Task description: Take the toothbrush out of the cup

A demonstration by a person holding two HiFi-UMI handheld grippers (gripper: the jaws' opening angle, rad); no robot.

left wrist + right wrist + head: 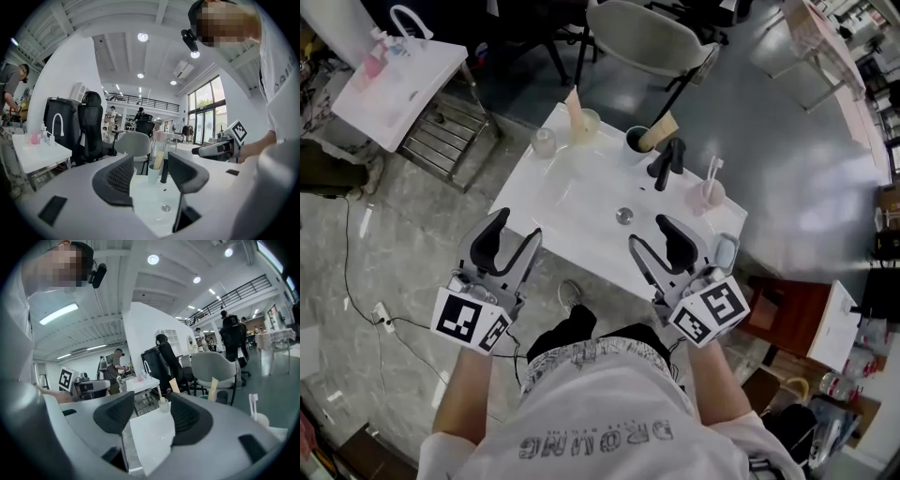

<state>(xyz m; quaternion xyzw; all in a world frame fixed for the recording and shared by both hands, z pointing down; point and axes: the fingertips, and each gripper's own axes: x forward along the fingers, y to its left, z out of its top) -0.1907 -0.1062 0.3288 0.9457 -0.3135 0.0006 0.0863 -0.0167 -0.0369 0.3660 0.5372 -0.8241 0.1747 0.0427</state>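
A white toothbrush point(712, 171) stands upright in a small pinkish cup point(710, 195) at the right edge of the white washbasin top point(581, 234). In the right gripper view the toothbrush point(253, 404) and its cup point(260, 419) sit far to the right. My left gripper point(517, 227) and right gripper point(650, 232) hover over the near edge of the basin, both open and empty, well short of the cup. The left gripper point(150, 168) points at the black tap point(164, 171). A clear cup point(164, 405) shows between the fingers of the right gripper point(147, 411).
On the basin's far edge stand a black tap point(667, 161), a dark cup with a beige stick point(642, 139), a clear cup with another stick point(586, 122) and a glass point(544, 142). A grey chair point(652, 37) is behind, and a brown cabinet point(787, 309) at the right.
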